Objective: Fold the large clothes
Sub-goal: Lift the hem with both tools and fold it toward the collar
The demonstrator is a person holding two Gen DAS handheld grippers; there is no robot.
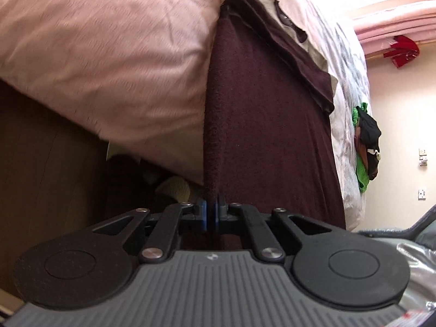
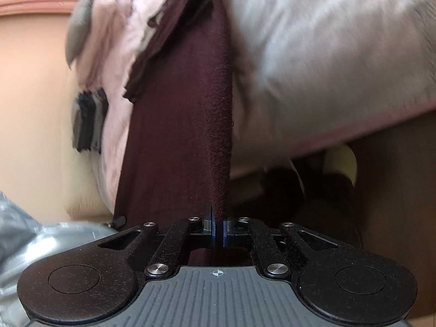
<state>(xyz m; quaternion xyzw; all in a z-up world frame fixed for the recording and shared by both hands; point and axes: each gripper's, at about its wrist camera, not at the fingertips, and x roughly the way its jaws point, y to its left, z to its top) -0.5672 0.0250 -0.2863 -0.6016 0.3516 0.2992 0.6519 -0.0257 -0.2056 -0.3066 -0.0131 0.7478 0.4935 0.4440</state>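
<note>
A large dark maroon garment [image 1: 267,136] stretches from the bed toward me. In the left wrist view my left gripper [image 1: 209,212] is shut on its folded edge, the blue pads pressed together on the cloth. In the right wrist view the same maroon garment [image 2: 185,125] runs up from my right gripper [image 2: 218,230], which is shut on another part of that edge. The garment's far end lies crumpled on the bed, partly over a beige cloth [image 1: 299,21]. The picture is blurred from motion in both views.
A pale pink duvet [image 1: 109,54] hangs over the bed edge beside the garment. A grey-patterned sheet [image 1: 346,87] covers the bed. Green and dark clothes [image 1: 366,147] lie piled at the bed's far side. Brown wooden floor [image 1: 41,163] lies below. A silvery sleeve [image 2: 24,245] shows at the edge.
</note>
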